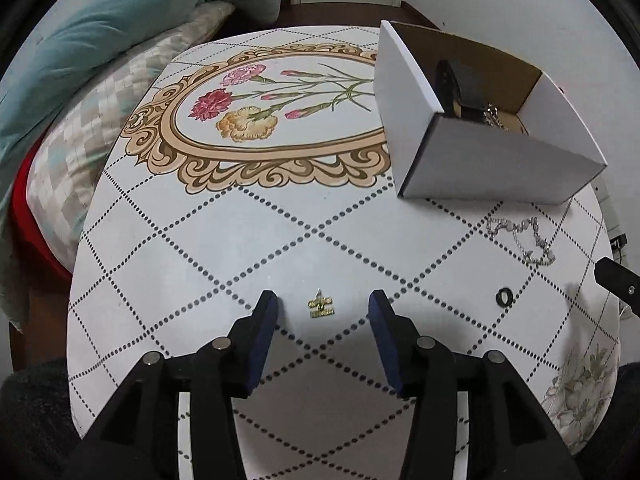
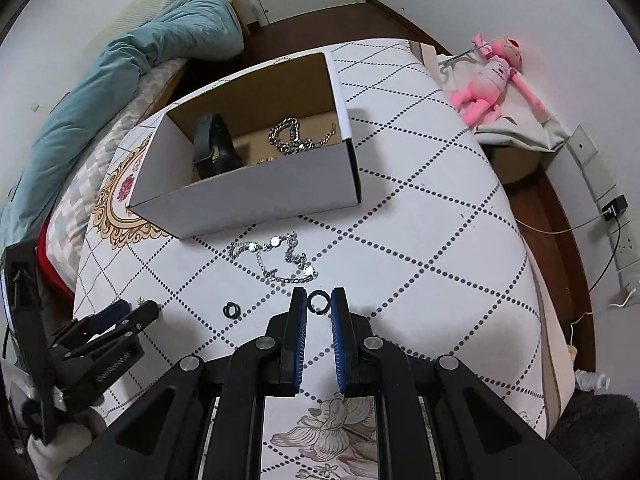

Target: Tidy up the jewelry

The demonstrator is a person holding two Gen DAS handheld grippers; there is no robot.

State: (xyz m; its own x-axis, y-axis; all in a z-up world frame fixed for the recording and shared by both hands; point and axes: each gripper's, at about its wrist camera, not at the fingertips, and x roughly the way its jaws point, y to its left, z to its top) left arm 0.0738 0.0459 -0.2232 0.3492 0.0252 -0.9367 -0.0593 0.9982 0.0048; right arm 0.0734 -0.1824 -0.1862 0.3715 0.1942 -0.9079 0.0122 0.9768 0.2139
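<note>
White counter [image 1: 192,256] with a dotted diamond pattern and a framed carnation print carries the work; a bed with a teal duvet [image 1: 100,40] lies past its far left edge. Your left gripper [image 1: 322,304] hangs low over the near edge, fingers spread wide and holding nothing, with a small gold pendant [image 1: 320,307] lying on the counter between the fingertips. Your right gripper [image 2: 319,303] has its fingers drawn close together with a black ring [image 2: 318,303] between the tips; whether the pads actually touch it, you cannot tell from these views. A second black ring [image 2: 232,310] lies loose on the counter between the two grippers. A silver chain [image 2: 276,258] lies tangled just in front of the open white box [image 2: 256,196], which stands toward the far edge and already contains a dark watch [image 2: 214,148] and a heavier silver chain [image 2: 290,138]
</note>
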